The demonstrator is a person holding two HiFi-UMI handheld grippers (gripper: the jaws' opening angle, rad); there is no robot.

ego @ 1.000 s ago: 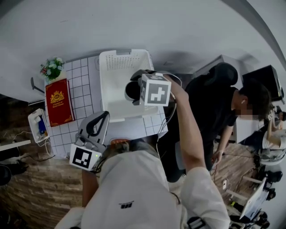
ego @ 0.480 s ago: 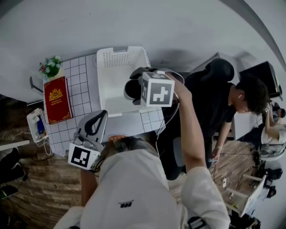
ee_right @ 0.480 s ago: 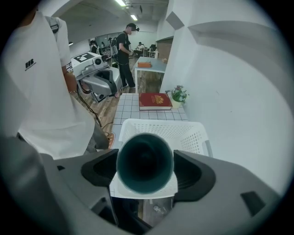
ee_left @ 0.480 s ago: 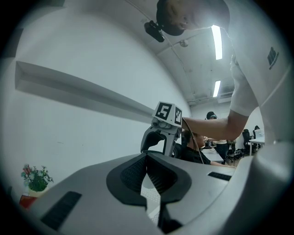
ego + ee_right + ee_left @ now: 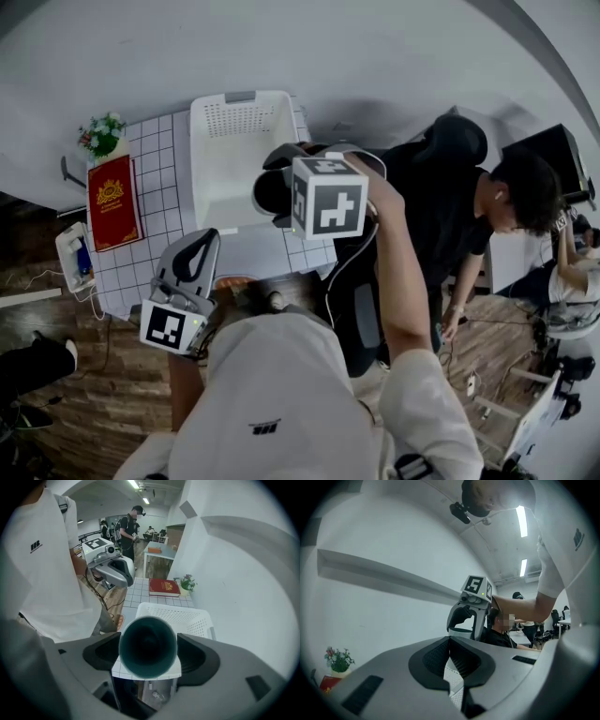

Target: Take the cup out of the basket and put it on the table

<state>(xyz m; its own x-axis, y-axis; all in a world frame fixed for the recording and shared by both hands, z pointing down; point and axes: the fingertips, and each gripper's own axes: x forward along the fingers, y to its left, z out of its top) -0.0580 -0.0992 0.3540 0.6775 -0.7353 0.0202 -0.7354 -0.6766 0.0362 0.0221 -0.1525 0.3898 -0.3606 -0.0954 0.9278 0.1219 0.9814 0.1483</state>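
Note:
A dark teal cup (image 5: 147, 646) lies sideways in my right gripper (image 5: 147, 652), mouth toward the camera, with the jaws shut on its sides. In the head view the right gripper (image 5: 274, 193) holds the cup (image 5: 269, 190) in the air over the near right corner of the white basket (image 5: 234, 122). The basket (image 5: 174, 615) looks empty. From the left gripper view I see the right gripper (image 5: 469, 618) and the cup's rim (image 5: 461, 632) ahead. My left gripper (image 5: 194, 265) hovers at the table's near edge, jaws shut with nothing between them.
The white tiled table (image 5: 155, 202) carries a red book (image 5: 113, 202), a small flower pot (image 5: 101, 136) and a white device (image 5: 74, 260) at its left edge. A person in black (image 5: 450, 211) sits close to the table's right side. Walls stand behind the basket.
My right gripper with the cup has drawn back from over the basket toward its near right corner. The left gripper has stayed at the table's near edge.

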